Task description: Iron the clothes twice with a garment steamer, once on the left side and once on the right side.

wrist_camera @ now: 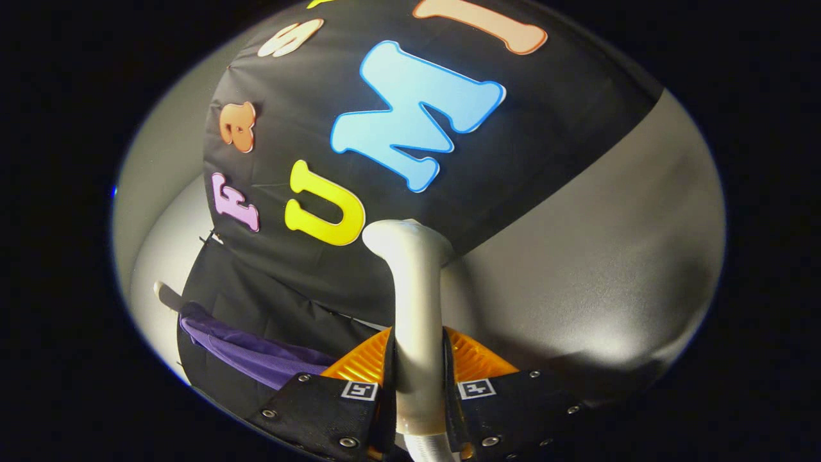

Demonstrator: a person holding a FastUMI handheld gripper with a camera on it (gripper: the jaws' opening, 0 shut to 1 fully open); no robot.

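A handheld gripper (418,391) clamps the pale handle of a garment steamer (415,308), its two fingers closed nearly together and pressing the handle from either side, with the steamer's curved head rising just beyond the fingertips toward the black booth wall (397,256). The purple garment (256,356) to be steamed hangs low on the left of the fingers, on what looks like a hanger (165,294) against the wall, well off the line the steamer head points along. The pass in hand appears to be an approach or a return between strokes, since the head is not on the cloth. To do it well, the person would likely need to swing the head round to face the fabric, bring it close to one side of the garment near the top, and draw it down evenly while keeping the grip firm so the handle does not twist between the fingers.
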